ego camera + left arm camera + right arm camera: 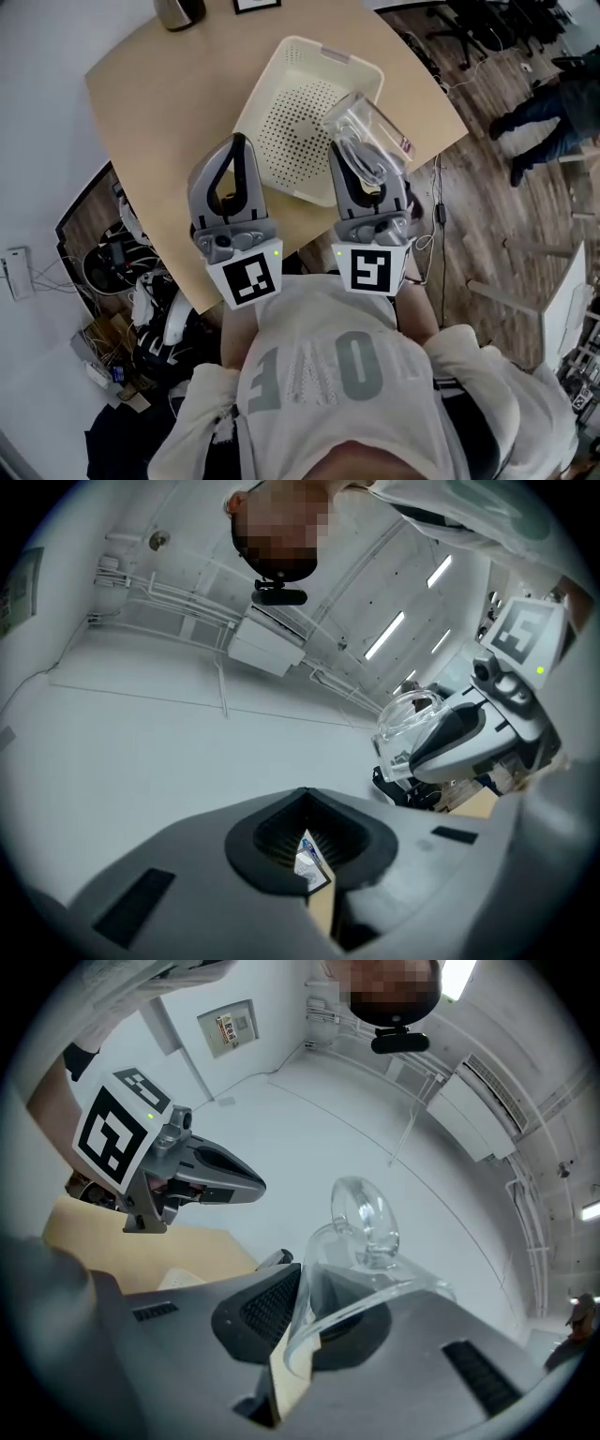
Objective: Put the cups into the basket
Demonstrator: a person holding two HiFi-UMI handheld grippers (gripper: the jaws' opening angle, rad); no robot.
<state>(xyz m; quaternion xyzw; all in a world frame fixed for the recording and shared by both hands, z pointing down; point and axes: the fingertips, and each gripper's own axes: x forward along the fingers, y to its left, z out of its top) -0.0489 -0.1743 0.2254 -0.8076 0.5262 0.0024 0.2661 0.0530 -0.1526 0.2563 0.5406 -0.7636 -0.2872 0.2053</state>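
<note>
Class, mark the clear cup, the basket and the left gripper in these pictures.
clear cup (375,127): head view, its transparent side wall.
basket (292,127): head view, its perforated floor.
left gripper (240,142): head view, its closed tips.

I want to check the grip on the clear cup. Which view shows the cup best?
The right gripper view: the clear cup fills the centre, handle uppermost, its wall between the right gripper's fingers. Head view shows the cup above the basket rim, harder to outline. Left gripper view catches it small, partly hidden.
</note>
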